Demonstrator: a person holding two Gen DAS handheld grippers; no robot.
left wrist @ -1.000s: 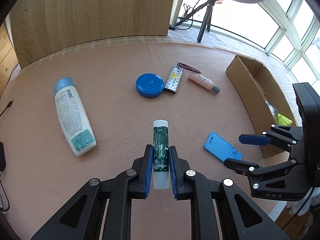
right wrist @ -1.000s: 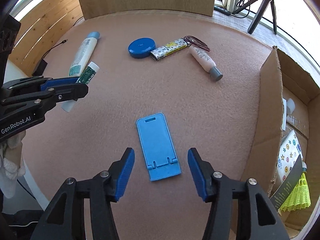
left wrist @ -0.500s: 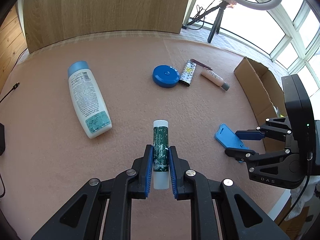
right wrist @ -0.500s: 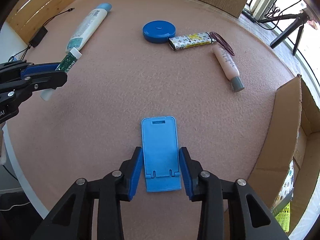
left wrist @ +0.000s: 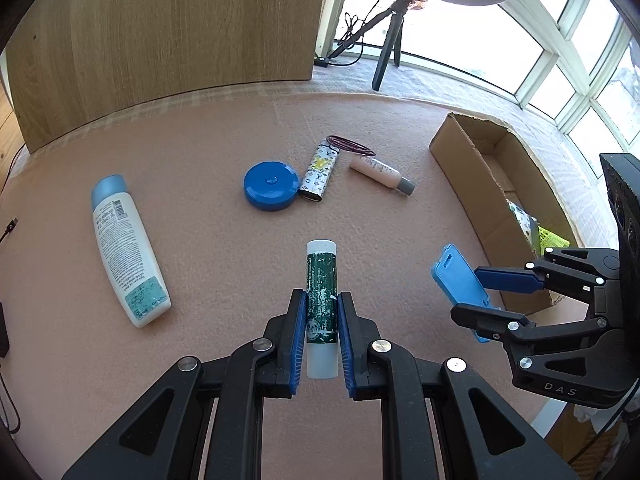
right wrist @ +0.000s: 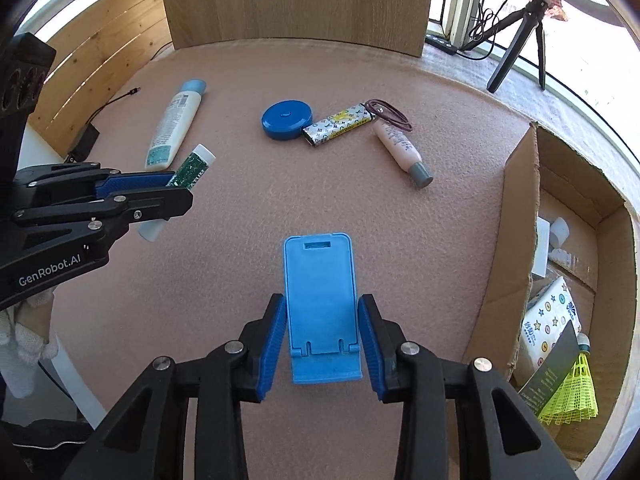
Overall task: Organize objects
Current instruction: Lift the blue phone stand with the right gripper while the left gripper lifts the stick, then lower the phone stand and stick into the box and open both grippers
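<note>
Fingers: left gripper (left wrist: 322, 330) clamped on green tube (left wrist: 321, 280) | right gripper (right wrist: 322, 344) closed onto blue phone stand (right wrist: 320, 296), both held above table (right wrist: 240, 200) | cardboard box (right wrist: 516, 264) at 3 o'clock of stand.

the table cover (left wrist: 224, 248) looks like matt, slightly fuzzy pink felt, and the box (right wrist: 516, 264) at its edge is plain brown corrugated cardboard with raw, rough edges. the phone stand (right wrist: 320, 296) is matt blue plastic, the round tin (left wrist: 271, 185) smooth glossy blue plastic, and the lotion bottle (left wrist: 126, 252) satiny white plastic. the panel (left wrist: 168, 40) behind shows pale wood grain, and the small tube (left wrist: 321, 300) has a worn, flaking green label.
</note>
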